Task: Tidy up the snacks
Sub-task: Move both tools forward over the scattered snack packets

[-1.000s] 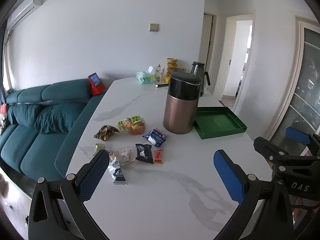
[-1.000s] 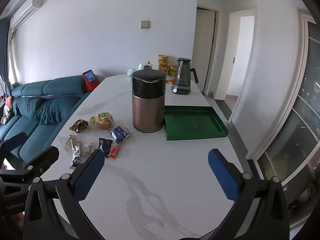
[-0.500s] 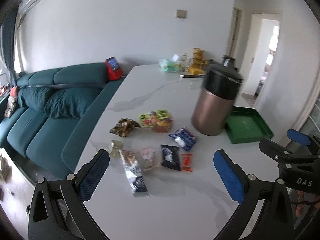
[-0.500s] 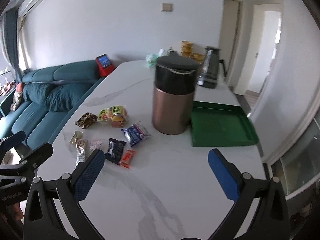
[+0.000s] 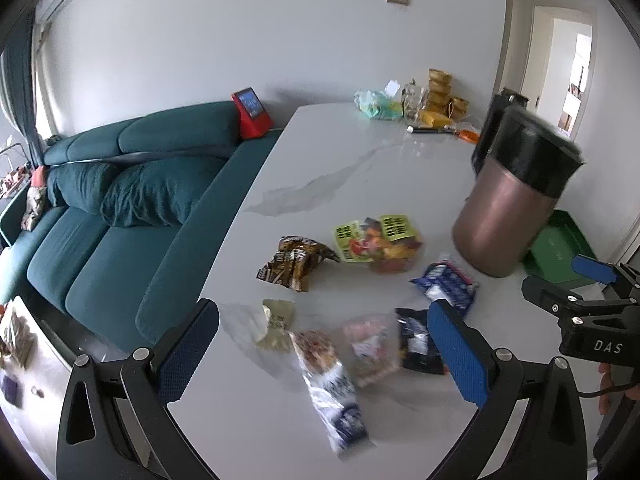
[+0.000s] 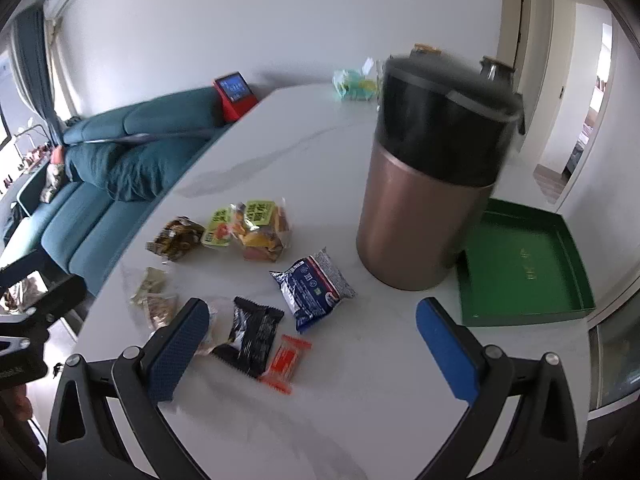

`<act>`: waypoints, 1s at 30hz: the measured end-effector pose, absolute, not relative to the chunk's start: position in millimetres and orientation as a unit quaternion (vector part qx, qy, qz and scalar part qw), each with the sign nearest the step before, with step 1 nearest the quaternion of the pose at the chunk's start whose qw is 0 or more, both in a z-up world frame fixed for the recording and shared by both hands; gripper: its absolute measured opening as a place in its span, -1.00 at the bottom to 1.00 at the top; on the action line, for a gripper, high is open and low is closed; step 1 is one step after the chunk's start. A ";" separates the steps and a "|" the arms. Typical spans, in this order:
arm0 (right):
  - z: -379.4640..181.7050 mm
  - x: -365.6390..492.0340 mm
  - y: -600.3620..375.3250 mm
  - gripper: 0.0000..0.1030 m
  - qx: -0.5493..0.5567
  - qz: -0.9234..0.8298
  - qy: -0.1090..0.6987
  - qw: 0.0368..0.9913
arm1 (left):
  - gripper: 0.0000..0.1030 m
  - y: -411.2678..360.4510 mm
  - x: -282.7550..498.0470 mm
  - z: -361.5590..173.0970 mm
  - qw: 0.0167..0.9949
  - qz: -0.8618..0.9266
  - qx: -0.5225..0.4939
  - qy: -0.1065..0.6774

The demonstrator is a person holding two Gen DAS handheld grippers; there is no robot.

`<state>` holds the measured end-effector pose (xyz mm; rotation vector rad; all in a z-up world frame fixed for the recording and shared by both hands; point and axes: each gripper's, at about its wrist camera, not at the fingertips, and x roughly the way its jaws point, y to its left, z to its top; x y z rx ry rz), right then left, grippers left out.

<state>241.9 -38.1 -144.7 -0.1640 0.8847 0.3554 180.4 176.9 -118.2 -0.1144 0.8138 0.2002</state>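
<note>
Both grippers hang over the white marble table [image 6: 360,408] with fingers spread wide and nothing between them. Ahead of the left gripper [image 5: 322,354] lies a long clear-and-blue packet [image 5: 330,384], a pale pink packet [image 5: 370,346] beside it, and a brown wrapper [image 5: 294,262] farther out (edges blurred). Ahead of the right gripper [image 6: 308,346] sit a black packet [image 6: 252,334] and a small orange packet [image 6: 286,362], touching; a blue-and-silver packet [image 6: 314,286] lies just beyond. The copper canister [image 6: 424,196] stands farther ahead to its right, and the green tray [image 6: 524,264] sits just beside that, bare of snacks.
</note>
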 end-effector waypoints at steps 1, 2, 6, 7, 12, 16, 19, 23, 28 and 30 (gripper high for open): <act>-153.0 247.6 -33.5 1.00 -0.079 0.166 0.432 0.883 | 0.98 185.4 187.6 -127.1 0.909 0.094 -0.055 0.403; -159.5 251.6 -30.6 1.00 -0.078 0.165 0.435 0.882 | 0.98 192.3 193.3 -135.0 0.906 0.089 -0.055 0.410; -190.1 272.2 -15.5 1.00 -0.082 0.146 0.454 0.875 | 0.98 215.2 208.3 -165.5 0.895 0.085 -0.060 0.435; -196.4 276.5 -11.9 1.00 -0.084 0.141 0.458 0.874 | 0.98 219.8 210.8 -172.9 0.891 0.086 -0.062 0.442; -219.4 292.3 -0.8 1.00 -0.090 0.126 0.477 0.865 | 0.98 239.7 225.3 -205.7 0.872 0.081 -0.080 0.476; -231.8 303.7 4.8 1.00 -0.096 0.113 0.491 0.858 | 0.98 249.1 234.8 -218.8 0.865 0.080 -0.081 0.488; -236.9 310.5 6.8 1.00 -0.099 0.108 0.497 0.855 | 0.98 252.7 241.6 -225.6 0.861 0.074 -0.088 0.496; -243.7 320.1 10.0 1.00 -0.104 0.105 0.502 0.852 | 0.98 251.9 249.7 -232.9 0.857 0.068 -0.087 0.504; -251.0 331.4 12.2 1.00 -0.110 0.109 0.509 0.847 | 0.98 253.5 257.7 -241.4 0.851 0.062 -0.081 0.515; -254.5 334.0 12.7 1.00 -0.110 0.111 0.515 0.843 | 0.98 255.6 258.9 -244.7 0.848 0.060 -0.079 0.521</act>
